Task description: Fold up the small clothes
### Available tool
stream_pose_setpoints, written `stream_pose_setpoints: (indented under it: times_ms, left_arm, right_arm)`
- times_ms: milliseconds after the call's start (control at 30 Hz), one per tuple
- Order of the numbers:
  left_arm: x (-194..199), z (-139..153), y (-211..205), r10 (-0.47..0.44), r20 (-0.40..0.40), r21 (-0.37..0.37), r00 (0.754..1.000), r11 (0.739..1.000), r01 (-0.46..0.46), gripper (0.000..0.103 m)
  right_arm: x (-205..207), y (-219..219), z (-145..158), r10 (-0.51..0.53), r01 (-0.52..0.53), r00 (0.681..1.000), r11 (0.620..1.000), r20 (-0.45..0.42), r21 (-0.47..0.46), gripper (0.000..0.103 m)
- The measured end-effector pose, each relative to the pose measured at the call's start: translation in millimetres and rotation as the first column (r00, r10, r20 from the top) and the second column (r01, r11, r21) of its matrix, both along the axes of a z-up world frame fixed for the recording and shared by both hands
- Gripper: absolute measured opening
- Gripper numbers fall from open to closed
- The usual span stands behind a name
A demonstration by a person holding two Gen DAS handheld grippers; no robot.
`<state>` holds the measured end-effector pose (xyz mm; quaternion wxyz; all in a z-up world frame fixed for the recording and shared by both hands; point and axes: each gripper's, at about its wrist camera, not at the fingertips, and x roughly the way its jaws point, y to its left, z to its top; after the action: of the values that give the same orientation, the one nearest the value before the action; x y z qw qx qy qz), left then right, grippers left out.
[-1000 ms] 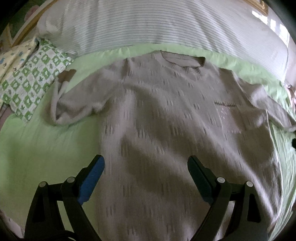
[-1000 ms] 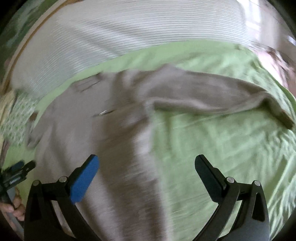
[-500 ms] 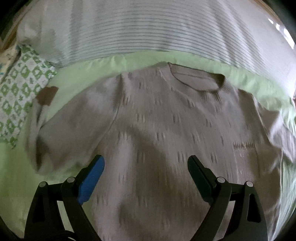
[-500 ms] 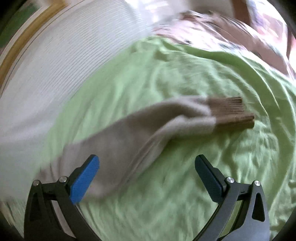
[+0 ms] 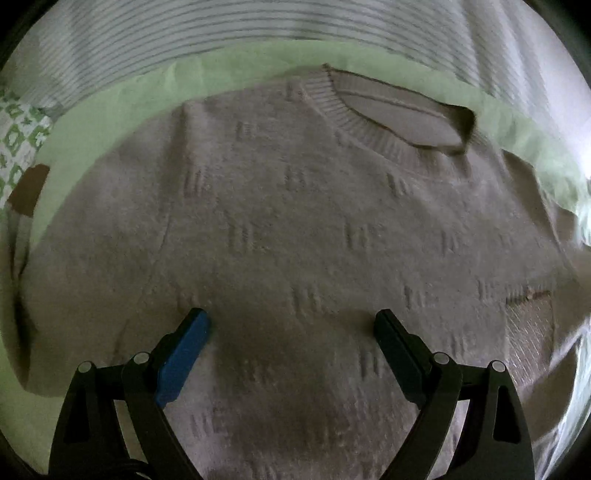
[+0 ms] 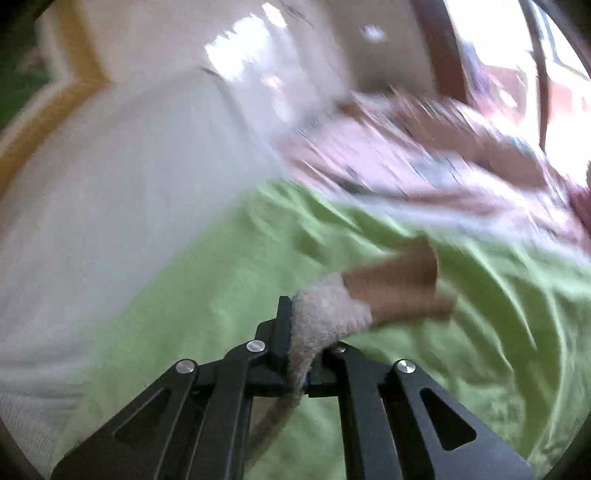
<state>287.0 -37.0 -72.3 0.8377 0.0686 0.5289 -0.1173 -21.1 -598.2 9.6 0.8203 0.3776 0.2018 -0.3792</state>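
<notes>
A beige knit sweater (image 5: pixel 295 229) lies flat on the green sheet (image 5: pixel 110 122), its ribbed collar (image 5: pixel 388 110) at the far side. My left gripper (image 5: pixel 291 325) hovers open over the sweater's chest with nothing between its fingers. One sleeve runs off to the left, ending in a brown cuff (image 5: pixel 29 188). In the right wrist view my right gripper (image 6: pixel 306 325) is shut on the other sleeve (image 6: pixel 328 310) just behind its brown cuff (image 6: pixel 399 284), which sticks out past the fingertips over the green sheet (image 6: pixel 221 295).
A striped white pillow (image 5: pixel 258 33) lies beyond the collar. A green-and-white patterned cloth (image 5: pixel 18 140) sits at the far left. In the blurred right wrist view a pinkish patterned fabric (image 6: pixel 424 158) borders the sheet at the far right, with a white pillow (image 6: pixel 110 184) on the left.
My right gripper swung right along the sleeve and shut on it near the cuff. My left gripper moved forward and lower over the sweater's chest, staying open.
</notes>
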Motion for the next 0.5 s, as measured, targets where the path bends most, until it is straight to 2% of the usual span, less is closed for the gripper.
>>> stream_pose_setpoints:
  times_ms: [33, 67, 100, 133, 167, 200, 267, 333, 367, 400, 433, 500]
  left_arm:
    - [-1.2, 0.4, 2.5, -0.001, -0.009, -0.018, 1.000, 1.000, 0.001, 0.092]
    - [-2.5, 0.9, 5.7, 0.000, -0.022, -0.037, 1.000, 0.999, -0.001, 0.092]
    - [-4.4, 4.5, 12.7, 0.010, -0.025, -0.073, 1.000, 0.997, -0.012, 0.092]
    - [-5.7, 6.2, 16.4, 0.017, -0.026, -0.087, 1.000, 0.996, -0.019, 0.092]
    - [-6.8, 8.6, 22.4, 0.026, -0.032, -0.103, 0.999, 0.994, -0.029, 0.092]
    - [-8.3, 12.5, 30.6, 0.040, -0.030, -0.128, 0.999, 0.991, -0.043, 0.092]
    - [-10.2, 17.0, 42.4, 0.057, -0.042, -0.152, 0.997, 0.986, -0.063, 0.092]
    - [-11.6, 20.1, 55.5, 0.074, -0.051, -0.189, 0.996, 0.978, -0.083, 0.092]
    - [-11.4, 20.2, 60.0, 0.080, -0.056, -0.200, 0.995, 0.976, -0.090, 0.092]
    - [-11.4, 20.0, 65.9, 0.089, -0.070, -0.212, 0.994, 0.972, -0.102, 0.092]
    - [-11.3, 19.0, 68.8, 0.095, -0.080, -0.217, 0.992, 0.970, -0.110, 0.092]
    - [-16.3, 18.0, 75.8, 0.107, -0.104, -0.224, 0.989, 0.966, -0.128, 0.092]
  right_arm:
    - [15.4, 13.1, 17.7, 0.067, -0.065, 0.997, 0.997, 0.046, -0.037, 0.005]
    - [36.0, 37.7, 40.5, 0.177, -0.168, 0.979, 0.982, 0.098, -0.086, 0.005]
    - [49.7, 58.8, 53.8, 0.253, -0.239, 0.960, 0.963, 0.122, -0.122, 0.005]
    - [67.5, 86.6, 68.3, 0.351, -0.328, 0.925, 0.930, 0.144, -0.164, 0.005]
    - [89.2, 125.4, 82.3, 0.476, -0.442, 0.862, 0.874, 0.173, -0.201, 0.005]
    - [103.3, 150.3, 87.8, 0.551, -0.513, 0.813, 0.831, 0.188, -0.216, 0.005]
    - [142.3, 226.9, 94.2, 0.732, -0.697, 0.650, 0.681, 0.204, -0.224, 0.007]
    - [171.5, 288.7, 87.0, 0.836, -0.820, 0.503, 0.542, 0.219, -0.184, 0.012]
    - [187.6, 322.9, 78.2, 0.886, -0.883, 0.410, 0.445, 0.218, -0.148, 0.019]
    - [196.9, 349.0, 70.4, 0.916, -0.921, 0.344, 0.372, 0.208, -0.117, 0.040]
    - [206.4, 375.0, 60.2, 0.939, -0.950, 0.280, 0.301, 0.197, -0.083, 0.055]
    - [210.4, 402.4, 43.8, 0.955, -0.968, 0.228, 0.243, 0.191, -0.060, 0.059]
